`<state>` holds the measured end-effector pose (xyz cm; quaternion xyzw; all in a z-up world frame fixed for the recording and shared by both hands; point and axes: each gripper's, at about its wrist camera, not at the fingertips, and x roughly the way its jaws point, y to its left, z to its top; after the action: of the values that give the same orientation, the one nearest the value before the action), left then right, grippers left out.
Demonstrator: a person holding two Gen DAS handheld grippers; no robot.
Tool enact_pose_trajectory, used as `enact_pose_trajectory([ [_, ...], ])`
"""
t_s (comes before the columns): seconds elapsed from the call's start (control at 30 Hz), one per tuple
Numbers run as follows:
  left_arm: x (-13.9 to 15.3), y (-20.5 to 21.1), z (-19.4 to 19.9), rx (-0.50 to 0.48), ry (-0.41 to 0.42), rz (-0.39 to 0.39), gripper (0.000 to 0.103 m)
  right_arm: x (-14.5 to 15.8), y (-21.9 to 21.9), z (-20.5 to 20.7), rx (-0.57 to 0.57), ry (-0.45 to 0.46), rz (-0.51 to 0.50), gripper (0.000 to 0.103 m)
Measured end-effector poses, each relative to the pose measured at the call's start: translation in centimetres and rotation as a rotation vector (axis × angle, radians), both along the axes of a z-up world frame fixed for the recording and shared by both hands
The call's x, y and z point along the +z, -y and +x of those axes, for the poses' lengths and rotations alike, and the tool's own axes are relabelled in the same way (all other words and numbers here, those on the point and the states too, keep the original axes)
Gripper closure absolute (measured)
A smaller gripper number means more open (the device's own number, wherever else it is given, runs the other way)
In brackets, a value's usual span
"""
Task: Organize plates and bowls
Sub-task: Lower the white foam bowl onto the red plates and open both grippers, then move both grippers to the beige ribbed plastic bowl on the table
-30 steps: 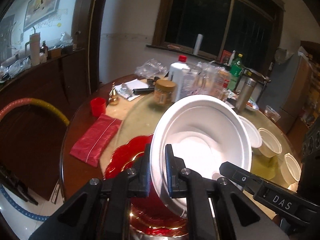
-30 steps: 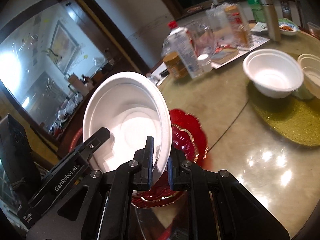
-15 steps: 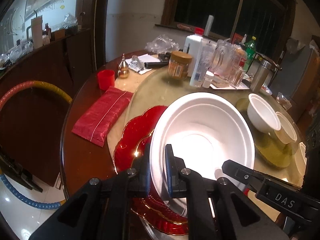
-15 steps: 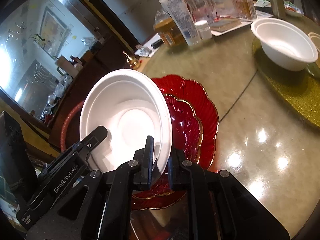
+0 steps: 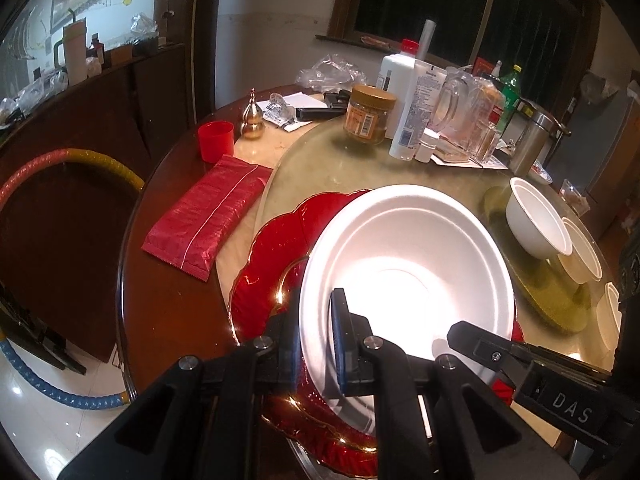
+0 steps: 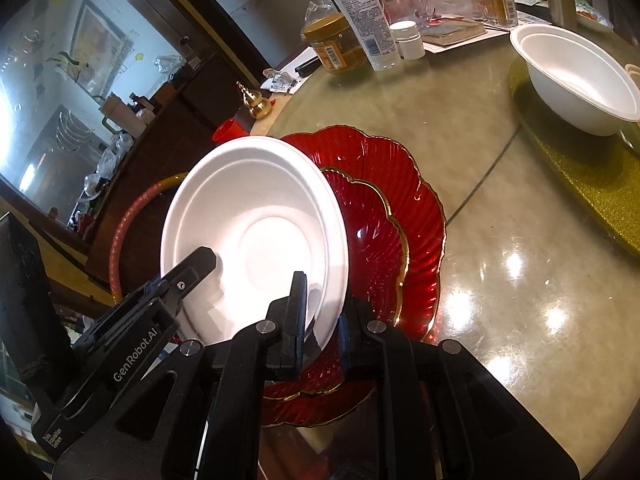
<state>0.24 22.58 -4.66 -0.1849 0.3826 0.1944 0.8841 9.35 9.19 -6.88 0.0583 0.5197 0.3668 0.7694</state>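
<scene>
Both grippers, left gripper (image 5: 314, 344) and right gripper (image 6: 322, 320), clamp one white bowl (image 5: 404, 280) above stacked red plates (image 6: 400, 216); another bowl (image 6: 576, 76) beyond the plates awaits sorting.

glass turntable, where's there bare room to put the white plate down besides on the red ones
Bare glass lies between the red plates, the jar-and-bottle cluster and the gold mat; more to the right of the red plates. The far edge is crowded, and the mat holds a white bowl.

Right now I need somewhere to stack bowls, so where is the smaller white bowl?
In the right wrist view, the smaller white bowl sits upper right on the gold placemat, beyond the red plates.
</scene>
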Motion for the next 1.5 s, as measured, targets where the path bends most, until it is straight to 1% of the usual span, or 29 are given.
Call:
enact_pose_trajectory([
  [0.17, 0.0, -0.2, -0.1, 0.007, -0.004, -0.005, 0.091, 0.3, -0.1, -0.2, 0.007, 0.01, -0.013, 0.089],
  [0.2, 0.0, -0.3, -0.1, 0.011, -0.004, -0.006, 0.086, 0.4, 0.0, -0.3, 0.008, 0.016, -0.014, 0.089],
  [0.23, 0.1, -0.3, -0.2, 0.017, -0.005, -0.005, 0.073, 0.6, 0.0, -0.3, 0.006, 0.021, -0.015, 0.089],
  [0.27, 0.1, -0.4, -0.2, 0.02, -0.003, -0.005, 0.066, 0.7, 0.0, -0.4, 0.002, 0.027, -0.018, 0.089],
  [0.3, 0.1, -0.4, -0.3, 0.022, 0.0, -0.005, 0.05, 0.9, 0.1, -0.4, -0.002, 0.036, -0.021, 0.086],
  [0.33, 0.2, -0.5, -0.4, 0.019, 0.009, -0.009, 0.042, 1.0, 0.2, -0.4, -0.004, 0.041, -0.018, 0.081],
  [0.4, 0.5, -0.4, -0.5, 0.022, 0.013, -0.001, 0.041, 1.2, 0.5, -0.4, -0.009, 0.043, -0.01, 0.078],
  [0.57, 1.5, -0.5, -1.3, 0.046, 0.068, 0.013, 0.04, 1.9, 1.6, -0.4, -0.035, 0.05, 0.02, 0.078],
  [0.63, 2.0, -0.6, -1.7, 0.06, 0.098, 0.015, 0.035, 2.3, 2.3, -0.3, -0.051, 0.051, 0.043, 0.077],
  [0.67, 2.3, -0.7, -2.0, 0.069, 0.119, 0.012, 0.033, 2.4, 2.8, -0.3, -0.063, 0.05, 0.06, 0.073],
  [0.73, 2.7, -0.9, -2.4, 0.089, 0.151, 0.008, 0.021, 2.7, 3.7, -0.2, -0.088, 0.044, 0.096, 0.048],
  [0.8, 3.2, -1.1, -2.9, 0.122, 0.182, 0.014, 0.021, 2.7, 4.5, -0.1, -0.107, 0.027, 0.134, 0.039],
  [0.87, 3.5, -1.2, -2.9, 0.146, 0.192, 0.017, 0.019, 2.6, 5.4, 0.2, -0.124, -0.002, 0.156, 0.03],
  [0.9, 3.7, -1.2, -2.9, 0.152, 0.195, 0.014, 0.018, 2.5, 5.7, 0.4, -0.13, -0.019, 0.166, 0.023],
  [0.93, 3.8, -1.2, -2.9, 0.149, 0.2, 0.009, 0.018, 2.3, 6.1, 0.5, -0.133, -0.037, 0.176, 0.02],
  [1.0, 4.1, -0.8, -2.6, 0.139, 0.208, 0.011, 0.017, 2.0, 6.8, 0.8, -0.133, -0.078, 0.201, 0.018],
  [1.03, 4.2, -0.5, -2.4, 0.131, 0.208, 0.012, 0.015, 1.9, 7.2, 0.9, -0.136, -0.091, 0.207, 0.014],
  [1.1, 4.6, 0.3, -2.0, 0.097, 0.211, 0.012, 0.015, 1.7, 8.2, 1.1, -0.15, -0.113, 0.222, 0.01],
  [1.13, 4.8, 0.9, -1.6, 0.075, 0.212, 0.015, 0.015, 1.6, 8.7, 1.3, -0.155, -0.122, 0.232, 0.002],
  [1.17, 5.0, 1.5, -1.3, 0.055, 0.211, 0.02, 0.015, 1.6, 9.3, 1.4, -0.164, -0.134, 0.251, 0.0],
  [1.37, 6.3, 5.8, 1.3, -0.081, 0.211, 0.06, 0.015, 1.3, 13.4, 2.5, -0.239, -0.162, 0.3, 0.0],
  [1.5, 6.6, 9.1, 3.4, -0.185, 0.19, 0.048, 0.015, 1.7, 16.8, 3.0, -0.299, -0.164, 0.333, 0.0],
])
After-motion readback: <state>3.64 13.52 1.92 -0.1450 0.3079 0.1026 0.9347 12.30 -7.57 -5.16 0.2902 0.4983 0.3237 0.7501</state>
